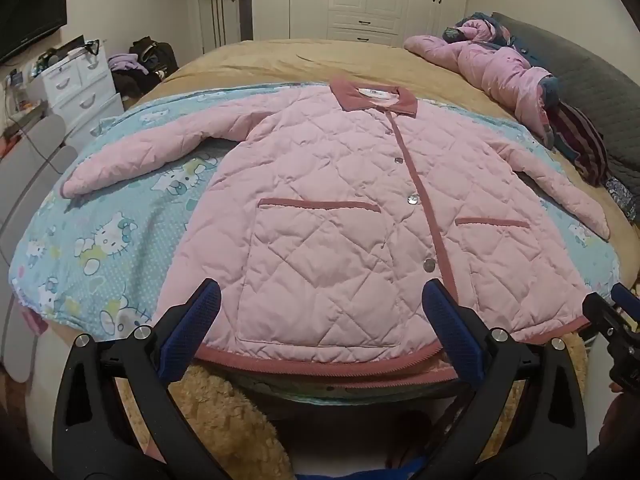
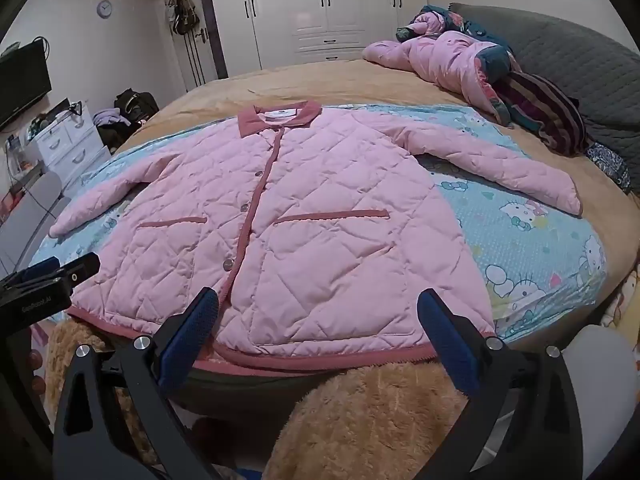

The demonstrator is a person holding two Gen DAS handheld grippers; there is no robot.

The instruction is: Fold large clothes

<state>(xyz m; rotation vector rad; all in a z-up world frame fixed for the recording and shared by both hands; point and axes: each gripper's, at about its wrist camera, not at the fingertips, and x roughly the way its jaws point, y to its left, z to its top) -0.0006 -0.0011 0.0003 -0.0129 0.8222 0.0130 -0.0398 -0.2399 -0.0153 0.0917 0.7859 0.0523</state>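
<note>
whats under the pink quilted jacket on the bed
The pink jacket lies flat on a blue cartoon-cat sheet spread over a tan blanket. Anything directly beneath the jacket's body is covered.

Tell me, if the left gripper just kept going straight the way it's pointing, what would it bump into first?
Most likely the pink quilted jacket, around its lower front pocket. The left gripper is open, and nothing shows between it and the jacket, though depth is hard to judge.

The television (image 1: 32,12) at ten o'clock is cut off by the edge. The collar label (image 2: 280,113) is too small to read. The jacket (image 1: 320,216) hides its own back.
</note>
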